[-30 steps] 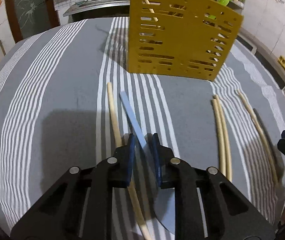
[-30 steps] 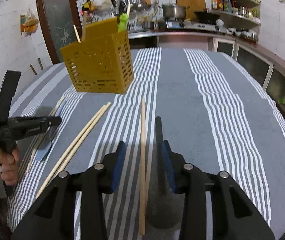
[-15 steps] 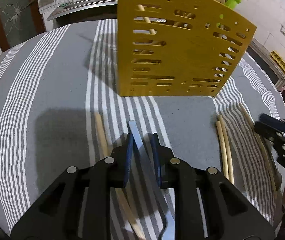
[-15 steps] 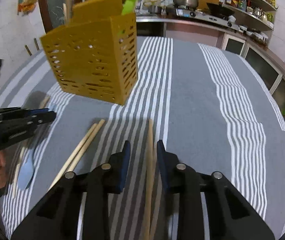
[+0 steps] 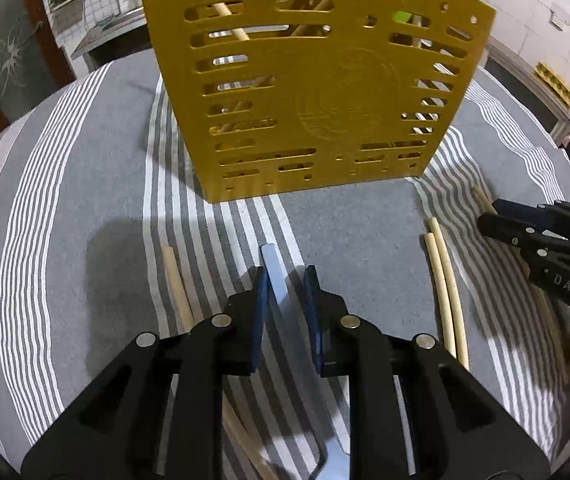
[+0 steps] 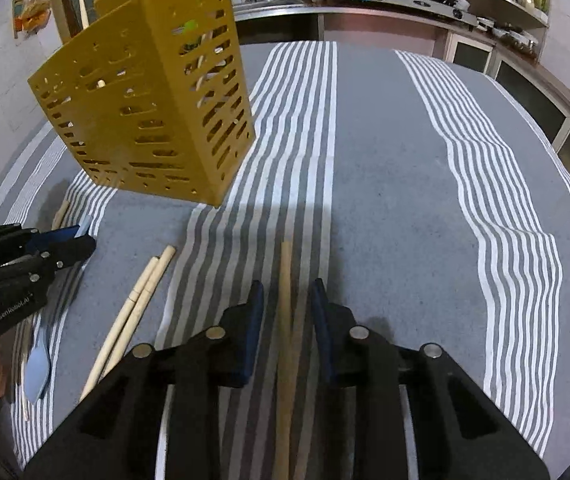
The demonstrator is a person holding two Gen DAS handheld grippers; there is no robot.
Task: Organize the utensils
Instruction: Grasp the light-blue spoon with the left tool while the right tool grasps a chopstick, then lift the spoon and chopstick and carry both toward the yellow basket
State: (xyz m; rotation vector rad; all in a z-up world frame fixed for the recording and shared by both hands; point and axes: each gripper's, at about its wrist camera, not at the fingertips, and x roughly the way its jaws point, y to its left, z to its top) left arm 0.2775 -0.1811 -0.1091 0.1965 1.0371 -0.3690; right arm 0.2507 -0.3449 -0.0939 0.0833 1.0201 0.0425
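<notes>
Both jaws hold a utensil and now sit closer to the caddy [image 5: 317, 92].

My left gripper [image 5: 285, 292] is clamped on the blue spatula [image 5: 275, 268]; my right gripper [image 6: 287, 304] has narrowed onto a chopstick [image 6: 285, 280], though I can't confirm contact. Drop-off looks next. Inside the caddy: chopsticks and something green. Three more chopsticks lie on the table [image 6: 385, 200].

Chopsticks [image 6: 147, 300], blue spatula [image 5: 275, 270] before yellow caddy [image 5: 317, 92]
</notes>
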